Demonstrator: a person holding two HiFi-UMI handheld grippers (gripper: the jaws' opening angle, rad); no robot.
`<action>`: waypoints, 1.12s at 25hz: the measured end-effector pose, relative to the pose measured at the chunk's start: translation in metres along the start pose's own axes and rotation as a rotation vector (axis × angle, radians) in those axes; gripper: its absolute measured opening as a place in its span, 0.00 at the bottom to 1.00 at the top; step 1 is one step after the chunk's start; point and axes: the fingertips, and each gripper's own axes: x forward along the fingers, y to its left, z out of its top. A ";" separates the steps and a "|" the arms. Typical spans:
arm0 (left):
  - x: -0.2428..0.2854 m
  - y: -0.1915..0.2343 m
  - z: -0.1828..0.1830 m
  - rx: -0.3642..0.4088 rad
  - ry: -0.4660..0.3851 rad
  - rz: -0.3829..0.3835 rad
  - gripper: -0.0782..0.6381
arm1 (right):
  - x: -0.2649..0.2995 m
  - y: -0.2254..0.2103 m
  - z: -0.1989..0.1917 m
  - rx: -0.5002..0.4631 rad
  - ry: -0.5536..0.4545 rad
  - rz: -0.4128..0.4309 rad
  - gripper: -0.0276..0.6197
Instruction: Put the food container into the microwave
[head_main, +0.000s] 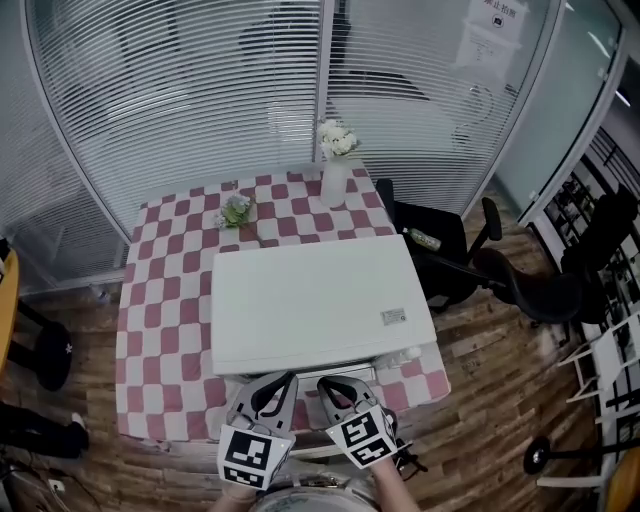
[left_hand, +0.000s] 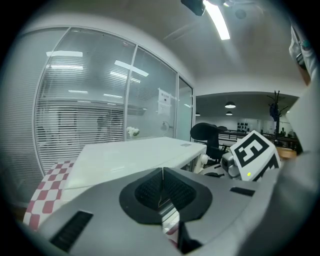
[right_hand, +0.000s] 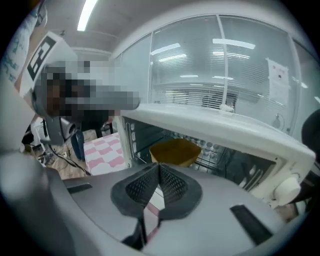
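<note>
Inside one microwave (right_hand: 225, 131) sits one yellow container (right_hand: 175, 151).

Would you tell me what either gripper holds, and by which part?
Nothing: left gripper and right gripper are both shut, empty; the container sits in the microwave.

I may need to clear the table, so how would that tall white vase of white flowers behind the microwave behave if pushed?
The tall white vase is narrow with flowers up top, so it would probably tip rather than slide. It looks smooth and hard, so likely slippery and breakable.
</note>
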 end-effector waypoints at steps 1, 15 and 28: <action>0.001 -0.002 -0.001 0.001 0.002 -0.003 0.13 | -0.003 0.000 0.007 0.022 -0.036 0.011 0.03; -0.002 -0.029 0.035 0.036 -0.077 -0.048 0.13 | -0.060 -0.018 0.091 0.133 -0.384 0.039 0.03; -0.020 -0.037 0.080 0.076 -0.201 -0.027 0.13 | -0.106 -0.017 0.152 0.087 -0.558 0.040 0.03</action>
